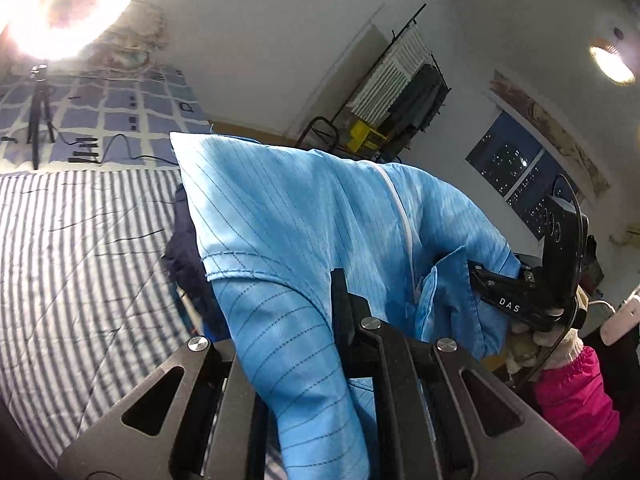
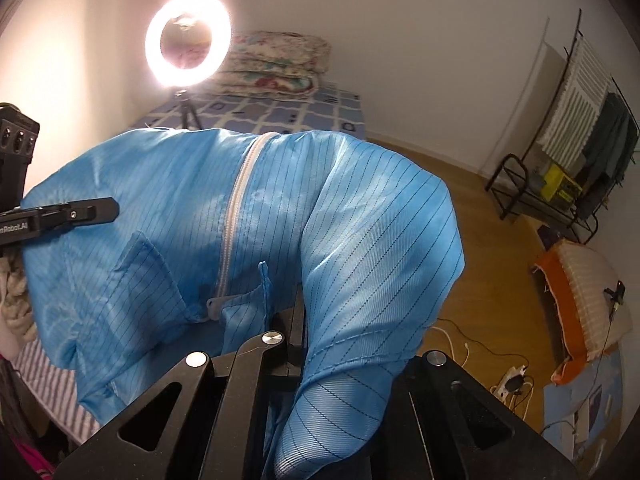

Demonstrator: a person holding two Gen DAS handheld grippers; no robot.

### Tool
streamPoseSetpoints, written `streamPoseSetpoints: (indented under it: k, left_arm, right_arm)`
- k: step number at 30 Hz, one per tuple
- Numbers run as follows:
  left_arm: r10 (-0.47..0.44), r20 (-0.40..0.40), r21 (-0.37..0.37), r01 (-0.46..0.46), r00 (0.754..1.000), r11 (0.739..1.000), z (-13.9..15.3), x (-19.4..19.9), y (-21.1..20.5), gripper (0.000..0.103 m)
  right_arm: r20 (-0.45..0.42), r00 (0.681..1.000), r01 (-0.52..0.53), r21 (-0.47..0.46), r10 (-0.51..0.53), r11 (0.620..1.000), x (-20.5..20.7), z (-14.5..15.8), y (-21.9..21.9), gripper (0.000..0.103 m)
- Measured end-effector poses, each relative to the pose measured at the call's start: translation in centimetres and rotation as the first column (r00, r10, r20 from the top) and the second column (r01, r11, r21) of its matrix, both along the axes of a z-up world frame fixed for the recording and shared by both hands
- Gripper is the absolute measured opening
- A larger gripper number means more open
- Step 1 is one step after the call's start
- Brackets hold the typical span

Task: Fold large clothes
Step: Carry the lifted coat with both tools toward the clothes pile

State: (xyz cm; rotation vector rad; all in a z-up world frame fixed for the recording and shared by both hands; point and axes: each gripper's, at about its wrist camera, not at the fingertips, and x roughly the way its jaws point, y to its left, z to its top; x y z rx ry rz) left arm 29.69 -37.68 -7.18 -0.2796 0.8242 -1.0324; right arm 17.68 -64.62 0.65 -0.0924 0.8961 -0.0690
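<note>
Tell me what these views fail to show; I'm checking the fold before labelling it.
- Left tool tips: left wrist view, wrapped in the garment.
- Right tool tips: right wrist view, buried in cloth.
- Garment's hem and cuffs: both views, cut off below or behind the tools.
- Dark cloth on the bed: mostly behind the garment.

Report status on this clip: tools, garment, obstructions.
Left tool and right tool both shut on light-blue pinstriped zip-front garment. Garment lifted, draped above striped bed. Nothing visibly in the way.
</note>
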Motion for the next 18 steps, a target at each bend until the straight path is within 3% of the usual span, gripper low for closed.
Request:
streamPoseSetpoints:
  k: [8,18]
  left_arm:
    - [0.016,-0.005,0.045,-0.016,1.000,0.999,-1.2,1.6,-3.7,0.005]
    - [0.051,-0.038,0.096,-0.047,0.998,0.994,-3.7,3.8,-4.5,0.005]
  right_arm:
    - [0.000,1.000,0.023,0.053,-0.023,0.998,1.6,-1.9,-2.5,0.003]
    - [-0.034,0.999,-0.006,0.067,0.009,0.998,4.5,-4.9,-2.5,0.003]
